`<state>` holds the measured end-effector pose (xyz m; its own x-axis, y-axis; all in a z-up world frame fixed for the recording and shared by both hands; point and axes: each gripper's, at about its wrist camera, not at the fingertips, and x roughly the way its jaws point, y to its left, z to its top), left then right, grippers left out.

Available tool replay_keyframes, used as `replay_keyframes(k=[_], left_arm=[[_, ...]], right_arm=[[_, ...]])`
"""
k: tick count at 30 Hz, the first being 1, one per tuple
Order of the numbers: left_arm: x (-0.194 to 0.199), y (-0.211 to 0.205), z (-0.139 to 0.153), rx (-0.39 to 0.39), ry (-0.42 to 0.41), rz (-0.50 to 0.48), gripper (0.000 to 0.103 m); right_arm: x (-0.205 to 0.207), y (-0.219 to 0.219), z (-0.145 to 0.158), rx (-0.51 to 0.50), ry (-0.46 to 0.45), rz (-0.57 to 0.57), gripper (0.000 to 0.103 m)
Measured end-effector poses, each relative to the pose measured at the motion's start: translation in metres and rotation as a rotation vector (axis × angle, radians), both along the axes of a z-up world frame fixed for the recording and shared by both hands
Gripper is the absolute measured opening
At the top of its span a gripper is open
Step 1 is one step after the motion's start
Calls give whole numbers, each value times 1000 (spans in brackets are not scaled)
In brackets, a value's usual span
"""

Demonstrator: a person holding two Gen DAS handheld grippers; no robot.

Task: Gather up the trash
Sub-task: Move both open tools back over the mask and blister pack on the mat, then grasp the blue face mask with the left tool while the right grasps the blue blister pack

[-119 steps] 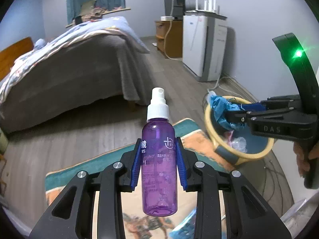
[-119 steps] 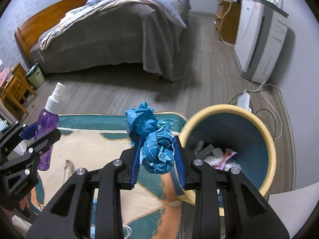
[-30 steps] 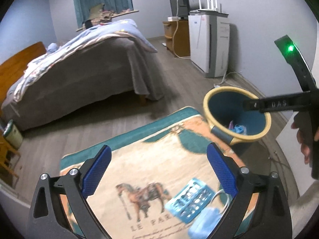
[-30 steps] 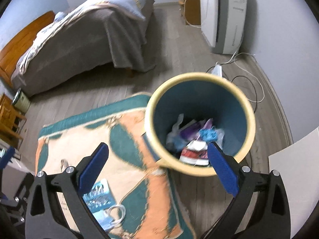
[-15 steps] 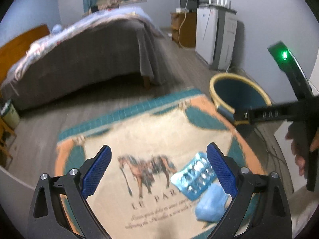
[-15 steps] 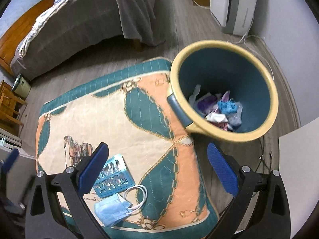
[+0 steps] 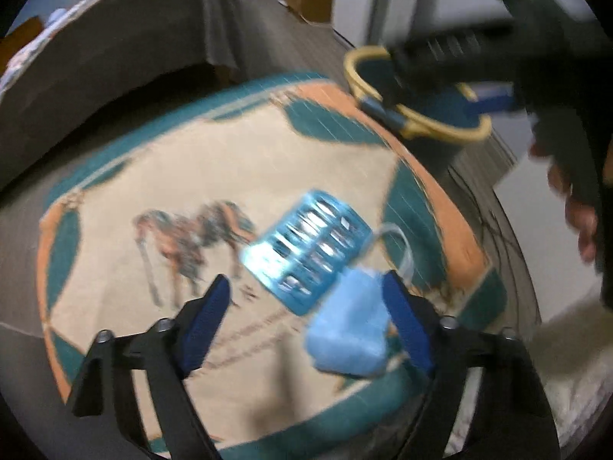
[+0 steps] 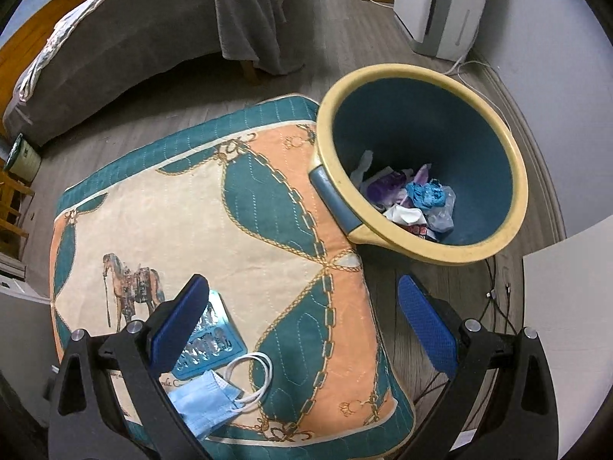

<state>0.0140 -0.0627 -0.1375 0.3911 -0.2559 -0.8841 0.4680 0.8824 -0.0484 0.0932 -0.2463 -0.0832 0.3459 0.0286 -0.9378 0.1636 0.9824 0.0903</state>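
Observation:
A blue blister pack [image 7: 306, 249] and a crumpled blue face mask [image 7: 348, 329] lie on the horse-patterned rug [image 7: 191, 176]. My left gripper [image 7: 310, 322] hangs low over them, its jaws closing. The mask sits between the pads by the right one, and the pads are not pressing it. The picture is blurred. In the right wrist view my right gripper [image 8: 302, 324] is open and empty above the rug's edge [image 8: 268, 230]. The blister pack [image 8: 214, 341] and mask [image 8: 207, 402] lie by its left finger. The yellow-rimmed bin [image 8: 421, 257] holds several pieces of trash [image 8: 413, 195].
The bin [image 7: 417, 122] stands at the rug's far right corner. A bed [image 8: 153, 38] with a grey cover lies beyond the rug. A white appliance [image 8: 440, 4] stands by the wall, with cables [image 8: 494, 295] on the floor. A white panel [image 8: 574, 306] is at the right. A hand [image 7: 574, 211] grips the right tool.
My left gripper sank toward the rug and tipped downward, and its jaws narrowed around the mask. The right gripper swung from over the bin toward the rug's edge, then held still.

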Motion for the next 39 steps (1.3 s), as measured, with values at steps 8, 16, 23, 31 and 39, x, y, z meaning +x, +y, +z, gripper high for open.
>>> replay_keyframes(k=[8, 16, 23, 31, 39], left_arm=[[-19, -28, -35, 95, 101, -119, 36], [-11, -12, -10, 38, 88, -87, 17], [18, 37, 16, 5, 52, 89, 17], [44, 75, 22, -25, 44, 200, 17], [62, 102, 28, -120, 58, 288, 17]], right_arm=[[0, -2, 0, 15, 0, 1, 97], [2, 8, -7, 36, 18, 36, 97], [1, 35, -28, -31, 81, 157, 97], [-10, 75, -62, -96, 213, 368, 97], [-27, 112, -88, -242, 259, 587, 97]])
